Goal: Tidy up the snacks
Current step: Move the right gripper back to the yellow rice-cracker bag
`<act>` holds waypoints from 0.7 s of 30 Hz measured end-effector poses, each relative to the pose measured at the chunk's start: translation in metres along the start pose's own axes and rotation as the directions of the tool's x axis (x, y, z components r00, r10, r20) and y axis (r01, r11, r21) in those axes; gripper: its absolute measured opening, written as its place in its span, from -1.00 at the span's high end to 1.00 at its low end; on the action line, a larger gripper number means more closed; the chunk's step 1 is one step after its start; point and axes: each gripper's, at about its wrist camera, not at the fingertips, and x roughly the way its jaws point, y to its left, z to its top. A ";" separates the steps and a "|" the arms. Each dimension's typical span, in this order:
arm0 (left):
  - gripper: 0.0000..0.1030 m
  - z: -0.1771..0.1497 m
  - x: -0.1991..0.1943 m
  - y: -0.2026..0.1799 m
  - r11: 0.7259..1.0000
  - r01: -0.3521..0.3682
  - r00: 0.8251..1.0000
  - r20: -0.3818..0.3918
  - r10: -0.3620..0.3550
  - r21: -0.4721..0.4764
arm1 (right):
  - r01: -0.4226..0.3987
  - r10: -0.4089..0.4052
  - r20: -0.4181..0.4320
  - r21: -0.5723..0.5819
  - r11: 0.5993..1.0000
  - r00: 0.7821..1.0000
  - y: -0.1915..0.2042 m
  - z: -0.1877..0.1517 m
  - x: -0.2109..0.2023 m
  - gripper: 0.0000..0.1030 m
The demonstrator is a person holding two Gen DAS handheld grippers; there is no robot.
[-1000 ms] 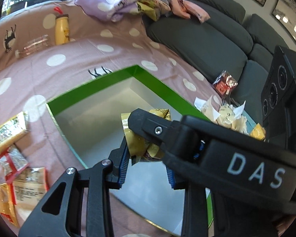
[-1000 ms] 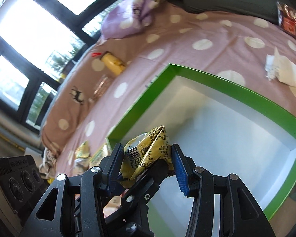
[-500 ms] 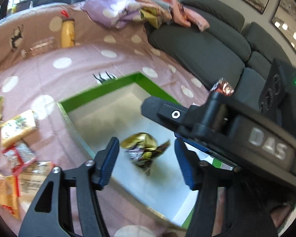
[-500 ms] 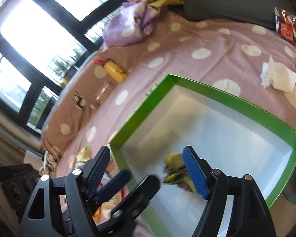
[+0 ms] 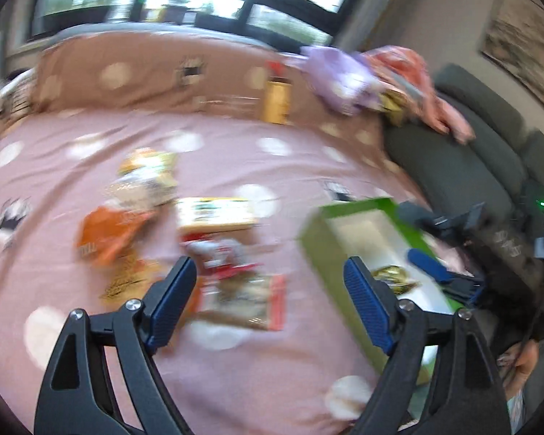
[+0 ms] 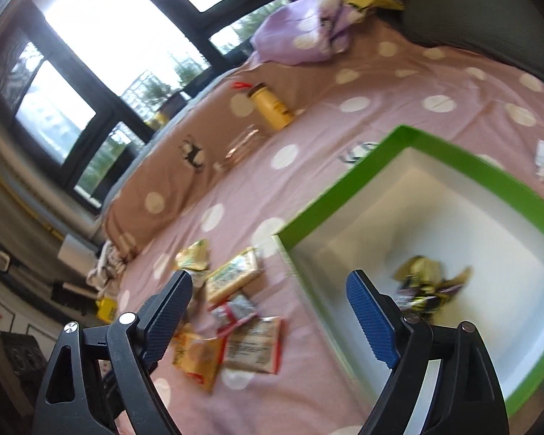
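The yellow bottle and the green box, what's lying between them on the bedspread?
Right wrist view: between the yellow bottle and green box lies only polka-dot bedspread; no snack.

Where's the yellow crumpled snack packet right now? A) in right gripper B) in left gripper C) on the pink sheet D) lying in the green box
D: the yellow snack packet lies on the white floor of the green box, and both the right gripper and left gripper are open and empty.

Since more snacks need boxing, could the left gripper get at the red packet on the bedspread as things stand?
Probably yes. The left gripper is open and empty, and the red packet lies uncovered on the bedspread just ahead of its fingers, with nothing in between, though the view is blurred.
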 end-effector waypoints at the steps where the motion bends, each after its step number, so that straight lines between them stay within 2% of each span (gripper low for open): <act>1: -0.70 -0.002 0.000 0.007 1.000 -0.027 1.000 0.003 0.027 -0.010 | 0.004 -0.004 -0.005 0.004 1.000 1.000 0.003 -0.002 0.004 -0.71; 4: -0.73 -0.008 0.005 0.033 0.994 -0.098 0.995 0.003 0.099 -0.056 | 0.049 -0.051 -0.035 -0.055 0.997 0.998 0.022 -0.013 0.021 -0.71; 6: -0.73 -0.010 0.011 0.053 0.985 -0.128 0.992 -0.027 0.126 -0.115 | 0.046 -0.053 -0.057 -0.111 0.993 0.997 0.035 -0.020 0.030 -0.71; 12: -0.73 -0.009 0.004 0.086 0.966 -0.156 0.988 -0.019 0.155 -0.207 | 0.026 -0.052 -0.115 -0.215 0.976 0.992 0.068 -0.042 0.053 -0.71; 18: -0.73 -0.012 0.001 0.111 0.940 -0.217 0.976 -0.042 0.214 -0.262 | 0.029 -0.075 -0.168 -0.263 0.964 0.983 0.084 -0.060 0.075 -0.72; 21: -0.73 -0.014 0.002 0.118 0.935 -0.225 0.974 -0.055 0.219 -0.273 | -0.004 -0.049 -0.202 -0.252 0.968 0.978 0.085 -0.065 0.081 -0.78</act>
